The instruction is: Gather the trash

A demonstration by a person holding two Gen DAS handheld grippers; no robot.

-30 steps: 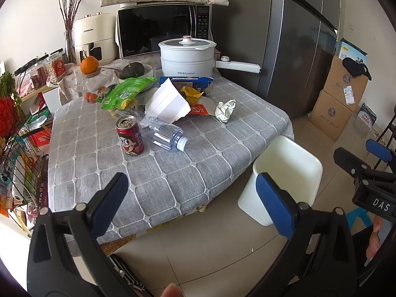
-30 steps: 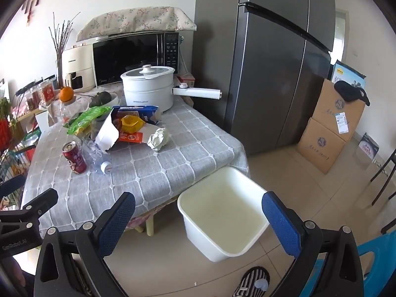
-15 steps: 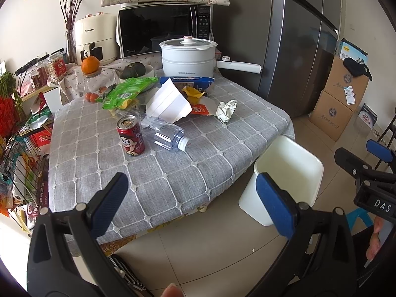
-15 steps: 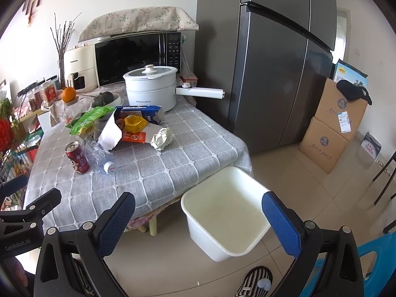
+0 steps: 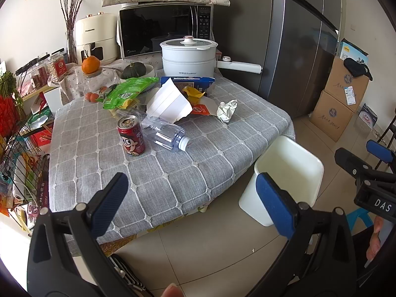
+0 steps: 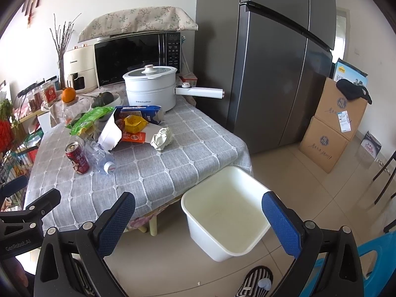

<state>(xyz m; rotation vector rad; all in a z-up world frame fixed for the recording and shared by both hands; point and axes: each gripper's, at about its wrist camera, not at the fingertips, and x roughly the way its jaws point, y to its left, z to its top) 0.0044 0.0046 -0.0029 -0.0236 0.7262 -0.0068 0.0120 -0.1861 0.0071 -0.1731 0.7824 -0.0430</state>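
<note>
near tablecloth [image 5: 158, 173]: bare | behind: can [image 5: 131, 136], bottle [image 5: 165, 136] | bin [image 6: 225, 215]: open top

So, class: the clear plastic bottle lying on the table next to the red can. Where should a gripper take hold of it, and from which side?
Probably from above, across the ribbed body of the plastic bottle. It lies on its side, cap toward the table's near edge, so its flanks are exposed; the red can crowds one side.
</note>
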